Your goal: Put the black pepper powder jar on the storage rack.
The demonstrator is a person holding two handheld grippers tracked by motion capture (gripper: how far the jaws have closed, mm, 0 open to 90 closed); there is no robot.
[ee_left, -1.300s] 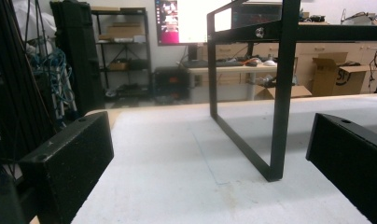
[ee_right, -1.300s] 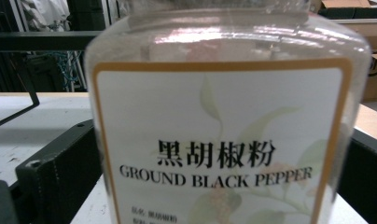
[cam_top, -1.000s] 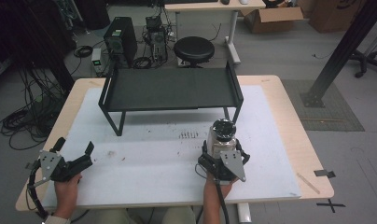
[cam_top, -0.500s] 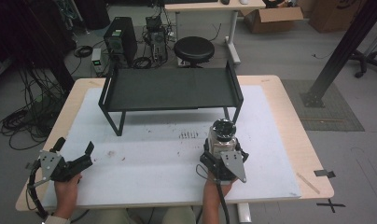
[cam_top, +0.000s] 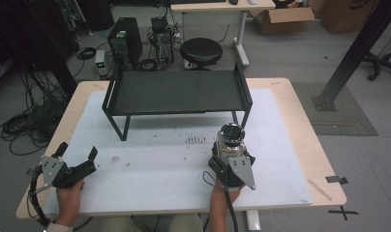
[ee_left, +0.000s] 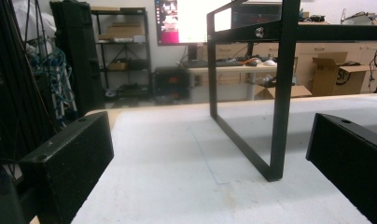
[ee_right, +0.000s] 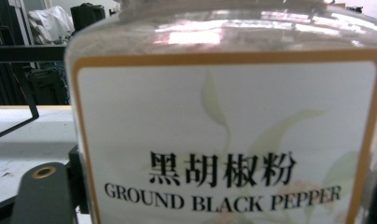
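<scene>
- At the table's near-left corner, the left gripper rests low over the white mat, jaws spread wide with nothing between them; its own view shows bare mat between the two black jaws.
- Ahead of it stands the black metal shelf rack, its flat top bare, one front leg planted on the mat.
- Right of centre, the right gripper appears clamped on an upright jar of ground black pepper; the jar's label sits pressed close between the jaws.
- The jar stands just in front of the rack's right front leg, near it but apart.
- Likely risks, judged from this layout: lifted toward the shelf, the jar could clip the raised side rail or the front edge; its smooth rounded wall could slip or twist if the grip is slack.
</scene>
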